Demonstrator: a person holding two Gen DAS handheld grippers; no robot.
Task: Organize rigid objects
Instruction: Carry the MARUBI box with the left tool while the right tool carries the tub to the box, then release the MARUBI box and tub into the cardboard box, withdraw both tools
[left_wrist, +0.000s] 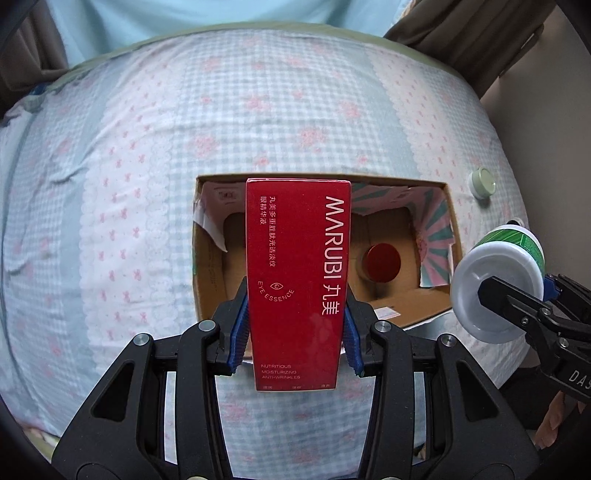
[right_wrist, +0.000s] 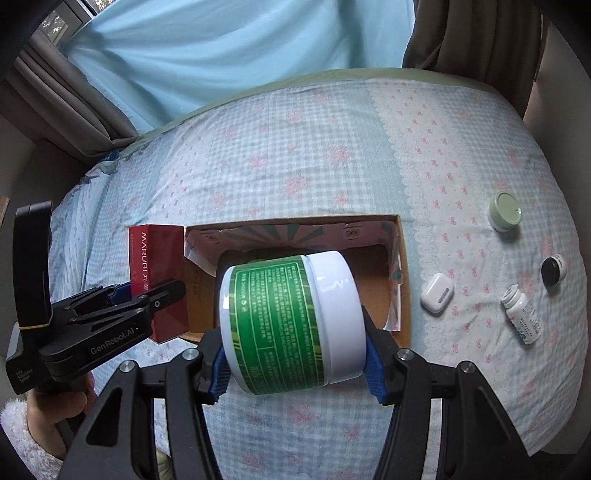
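Note:
My left gripper (left_wrist: 295, 332) is shut on a tall red Marubi box (left_wrist: 298, 266) and holds it above the near left part of an open cardboard box (left_wrist: 439, 314). A red round jar (left_wrist: 382, 263) lies inside the cardboard box. My right gripper (right_wrist: 295, 362) is shut on a green-labelled white jar (right_wrist: 288, 325), tilted on its side, above the near edge of the cardboard box (right_wrist: 404, 280). The red box (right_wrist: 155, 273) and left gripper (right_wrist: 147, 295) show at the left of the right wrist view. The white jar (left_wrist: 498, 280) shows at the right of the left wrist view.
On the checked bedsheet (right_wrist: 295, 155) right of the box lie a pale green jar (right_wrist: 504, 216), a white earbud case (right_wrist: 437, 293), a black-lidded jar (right_wrist: 553, 270) and a white pill bottle (right_wrist: 522, 314). Curtains hang behind the bed.

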